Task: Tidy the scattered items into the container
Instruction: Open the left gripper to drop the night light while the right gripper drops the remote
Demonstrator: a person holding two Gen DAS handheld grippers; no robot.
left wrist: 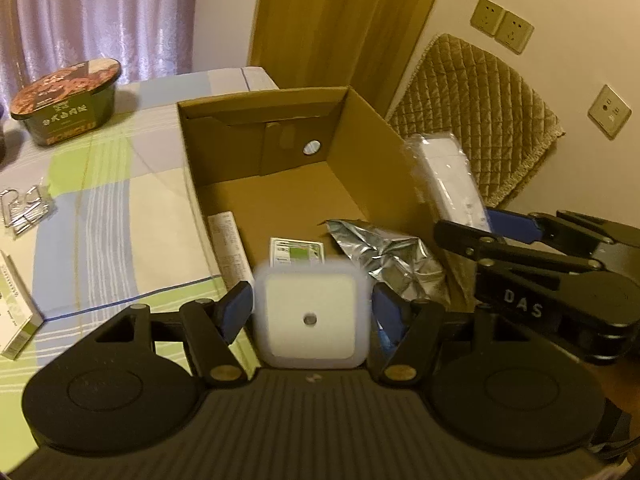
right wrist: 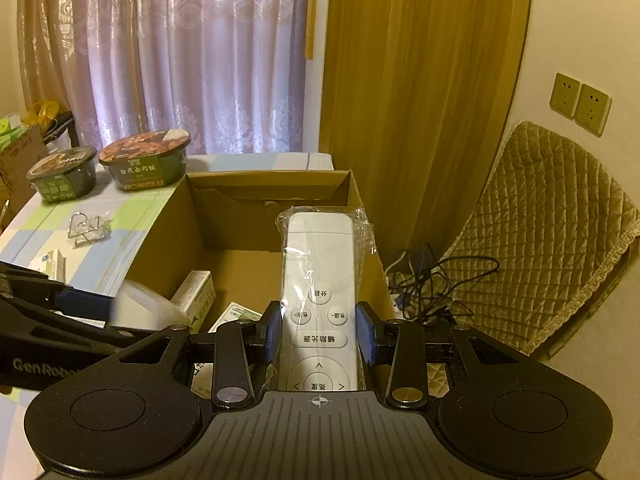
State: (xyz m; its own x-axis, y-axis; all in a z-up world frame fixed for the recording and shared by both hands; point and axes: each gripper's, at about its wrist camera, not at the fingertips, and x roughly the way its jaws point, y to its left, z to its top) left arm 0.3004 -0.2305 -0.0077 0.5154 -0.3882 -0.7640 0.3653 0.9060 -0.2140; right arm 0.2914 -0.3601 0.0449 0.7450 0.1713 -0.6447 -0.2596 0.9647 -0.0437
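Above the open cardboard box [right wrist: 248,264], both tongs carry cargo: the left tongs [left wrist: 310,308] clench a white square device [left wrist: 310,320], the right tongs [right wrist: 318,332] a bagged remote [right wrist: 318,276]. Next: release both inside. Noodle bowls [right wrist: 144,164] wait at ten o'clock.

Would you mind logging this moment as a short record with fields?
Left tool: shut on square white light
Right tool: shut on bagged remote
Container: cardboard box, open
In box: foil pouch, small cartons
On table: noodle bowl, wire clips, carton
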